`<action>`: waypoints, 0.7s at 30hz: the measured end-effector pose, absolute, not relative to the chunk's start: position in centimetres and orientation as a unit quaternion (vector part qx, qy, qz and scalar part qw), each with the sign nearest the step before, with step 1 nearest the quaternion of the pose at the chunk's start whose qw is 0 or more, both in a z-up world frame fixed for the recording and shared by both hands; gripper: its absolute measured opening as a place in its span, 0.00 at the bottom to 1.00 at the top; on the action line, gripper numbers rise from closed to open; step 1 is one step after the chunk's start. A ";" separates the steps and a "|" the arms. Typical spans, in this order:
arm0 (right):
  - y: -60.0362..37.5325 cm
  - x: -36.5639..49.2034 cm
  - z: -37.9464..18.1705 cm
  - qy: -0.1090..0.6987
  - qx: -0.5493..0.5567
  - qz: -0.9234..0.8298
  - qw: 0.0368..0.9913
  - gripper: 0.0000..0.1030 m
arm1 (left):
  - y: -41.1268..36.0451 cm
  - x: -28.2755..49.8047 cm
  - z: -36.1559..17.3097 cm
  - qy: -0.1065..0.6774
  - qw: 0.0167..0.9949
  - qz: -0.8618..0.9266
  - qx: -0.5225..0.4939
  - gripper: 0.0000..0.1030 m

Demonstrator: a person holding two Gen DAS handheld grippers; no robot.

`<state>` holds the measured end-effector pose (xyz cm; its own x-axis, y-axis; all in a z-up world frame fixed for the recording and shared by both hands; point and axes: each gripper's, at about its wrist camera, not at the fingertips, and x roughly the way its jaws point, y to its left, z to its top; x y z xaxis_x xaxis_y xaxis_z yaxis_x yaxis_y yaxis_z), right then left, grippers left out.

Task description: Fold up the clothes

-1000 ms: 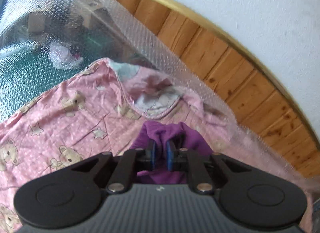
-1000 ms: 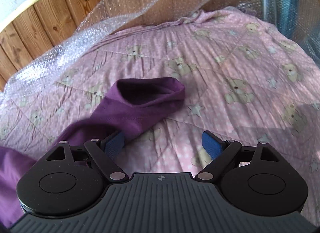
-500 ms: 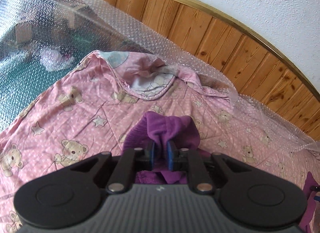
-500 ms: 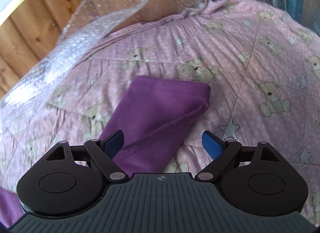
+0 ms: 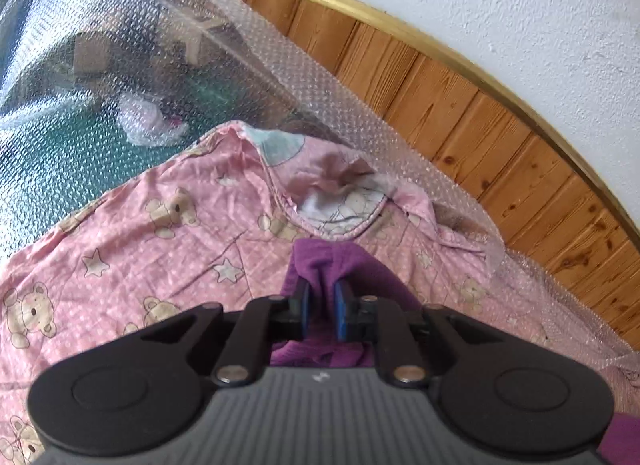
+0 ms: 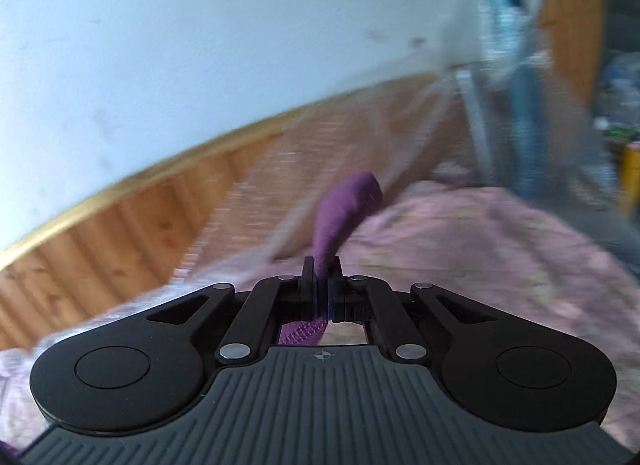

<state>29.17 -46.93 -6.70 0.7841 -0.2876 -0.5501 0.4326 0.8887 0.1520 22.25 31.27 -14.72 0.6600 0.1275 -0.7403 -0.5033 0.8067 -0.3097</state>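
bed quilt (image 5: 120,249): pink bear print, spread out, bubble wrap far side
purple garment (image 5: 352,269): bunched on quilt, pinched at both ends
right claw (image 6: 323,297): was spread wide above the cloth, now clamped on it, lifted, view blurred
left claw (image 5: 320,305): remains clamped on purple fold
meaning: likely a fold or carry under way

Motion is smearing the right wrist view, blurring the pink quilt (image 6: 480,241) and cluttered corner (image 6: 616,137). The left gripper's (image 5: 320,307) body is hiding most of the purple garment (image 5: 360,269), its far end running off-frame
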 end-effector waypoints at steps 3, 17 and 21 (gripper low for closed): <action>-47.9 28.6 -9.4 0.304 0.145 -0.205 0.919 0.12 | 30.2 23.3 -16.7 0.414 0.867 0.151 -0.231 0.13; -51.1 28.9 -17.8 0.432 0.163 -0.226 0.858 0.47 | 31.8 26.9 -13.4 0.393 0.874 0.186 -0.215 0.23; -49.5 29.2 -17.0 0.432 0.151 -0.197 0.867 0.54 | 30.8 26.0 -13.8 0.449 0.861 0.133 -0.200 0.47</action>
<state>29.22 -49.46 -16.98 0.5482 -0.2113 -0.8092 0.4730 0.8763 0.0916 26.02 30.79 -13.80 0.5620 0.0489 -0.8257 -0.4074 0.8851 -0.2249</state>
